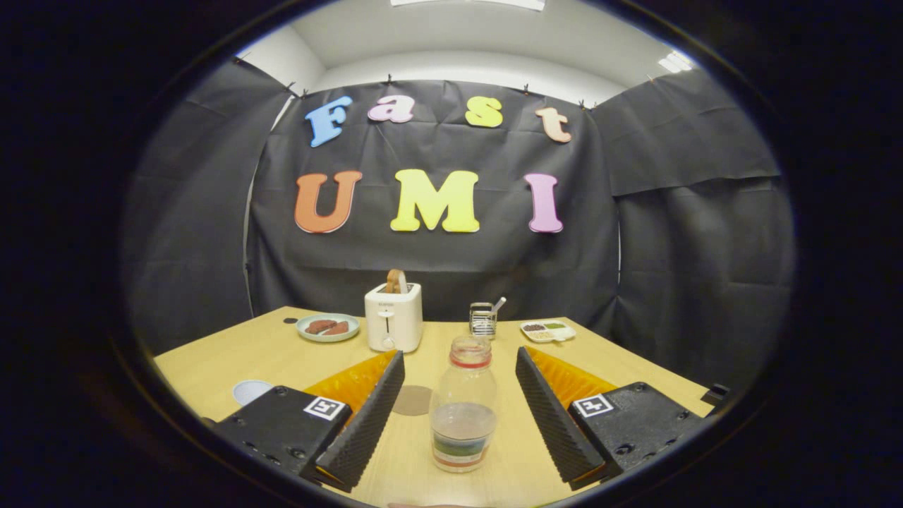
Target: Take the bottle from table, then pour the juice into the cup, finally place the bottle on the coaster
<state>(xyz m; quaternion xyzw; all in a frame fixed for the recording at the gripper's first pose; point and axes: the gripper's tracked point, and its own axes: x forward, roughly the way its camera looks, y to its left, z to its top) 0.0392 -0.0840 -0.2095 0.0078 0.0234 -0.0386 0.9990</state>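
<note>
So here's where we're at: our claw point(460, 416) is spread wide, and the bottle point(463, 406) stands upright on the tabletop point(233, 360) right between the two fingers point(367, 423), with daylight on both sides. Neither finger touches it as far as we can see. That's the relation the next move hangs on, in our view: the bottle's long axis runs straight up, the fingers flank it left and right at about label height, so squeezing in should catch the lower body squarely. It sits maybe a hair closer to the left finger, but we wouldn't swear to it through this lens.

The bottle is clear plastic with a lid on and some liquid in the lower part. There's a colourful label band near the base, but we can't read any of it.

The brown round coaster point(413, 400) lies flat just beyond the left finger, left of the bottle. A pale round thing point(251, 391) near the left edge of the tabletop could be the cup, though we can't say for sure.

Farther back: a white toaster point(394, 317), its tiny front logo unreadable, a plate point(327, 327) to its left, a small metal holder point(483, 319), and a divided tray point(548, 330) on the right.
</note>
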